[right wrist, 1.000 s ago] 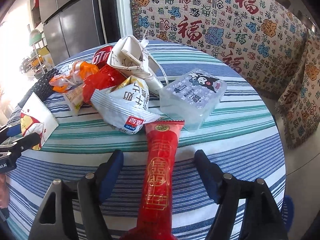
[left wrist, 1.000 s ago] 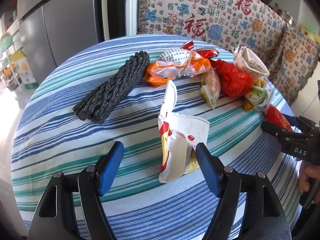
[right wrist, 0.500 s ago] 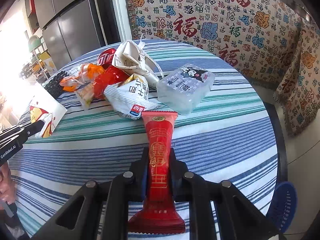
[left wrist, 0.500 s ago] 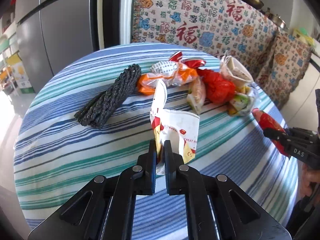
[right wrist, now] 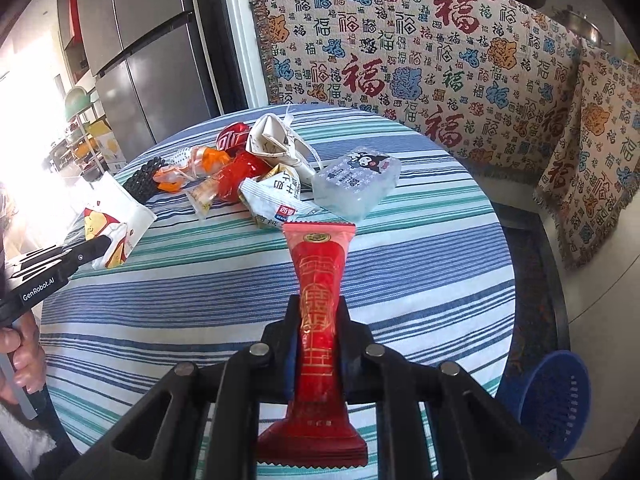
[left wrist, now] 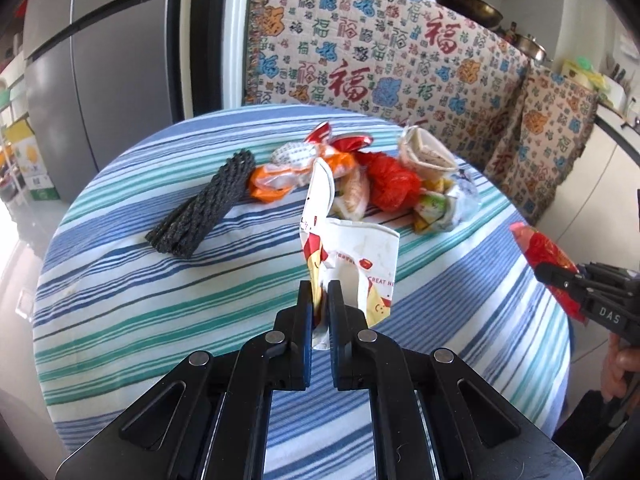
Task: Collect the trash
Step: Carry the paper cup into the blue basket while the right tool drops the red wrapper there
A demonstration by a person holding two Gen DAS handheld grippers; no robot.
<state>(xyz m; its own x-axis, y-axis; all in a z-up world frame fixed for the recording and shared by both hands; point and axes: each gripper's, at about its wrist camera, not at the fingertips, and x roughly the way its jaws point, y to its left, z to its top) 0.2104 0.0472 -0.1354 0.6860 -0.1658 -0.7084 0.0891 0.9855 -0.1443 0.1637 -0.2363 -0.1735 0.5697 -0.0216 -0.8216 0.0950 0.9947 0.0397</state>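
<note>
Wrapper (right wrist: 318, 320) middle — hidden between tongs (right wrist: 319, 312)

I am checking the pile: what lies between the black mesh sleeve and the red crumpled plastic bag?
Orange-and-white wrappers lie between black mesh sleeve and red crumpled plastic bag, in left wrist view.

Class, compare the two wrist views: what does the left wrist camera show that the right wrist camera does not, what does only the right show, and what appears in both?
Only the left wrist view shows the wok above the patterned cloth.

Only the right wrist view shows the blue basket on the floor and the clear Kuromi packet.

Both show the striped table, the black mesh roll, the white paper bag in the left gripper, and the red wrapper in the right gripper.
</note>
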